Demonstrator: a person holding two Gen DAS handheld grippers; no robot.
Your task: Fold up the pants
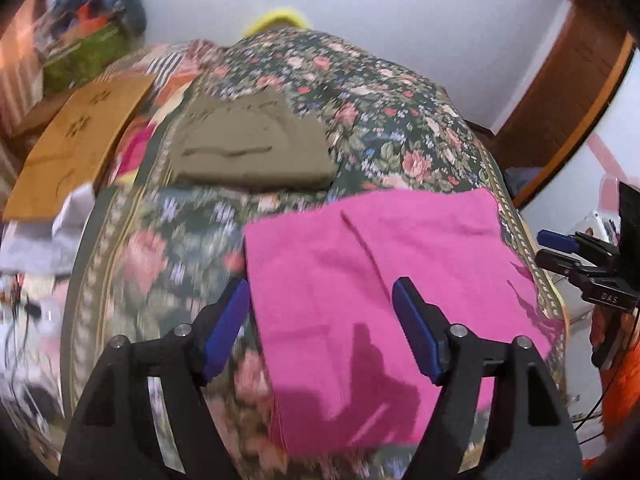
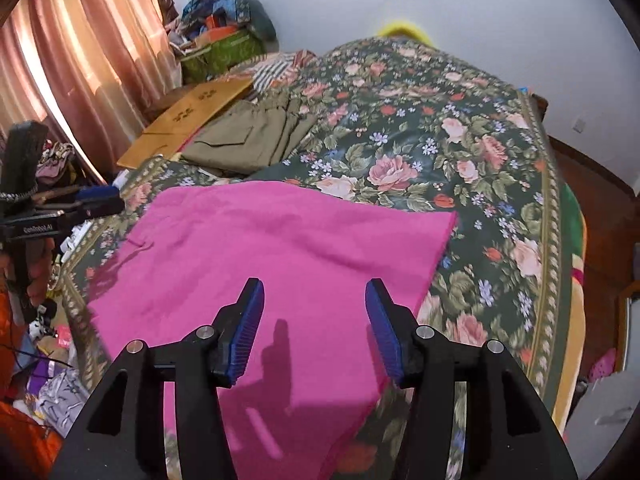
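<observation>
Nearest in each wrist view is that gripper's own pair of blue-padded black fingers, spread wide and holding nothing. The left gripper (image 1: 320,304) hangs above the near part of the bright pink folded pants (image 1: 384,272), its left finger out past the cloth's left edge. The right gripper (image 2: 314,304) hovers over the pants (image 2: 260,256), both fingers above pink fabric.

The pants lie flat on the dark green rose-patterned bedspread (image 1: 380,120), close to its near edge; a lengthwise seam shows in the left view only. That view also catches the right gripper off beyond the pants' right side, while the right view shows the left gripper beyond their left side — each side-on at the frame edge.

Beyond the pants, further up the bedspread (image 2: 420,136), lies an olive-khaki folded garment (image 1: 248,140); the right view shows its pocket flap (image 2: 256,136). Left of it rests a flat tan cardboard sheet (image 1: 76,140). Behind that, by the wall, a green bag (image 2: 220,54) holds heaped colourful clothes. Only the right view shows the pink-orange curtains (image 2: 76,48).
</observation>
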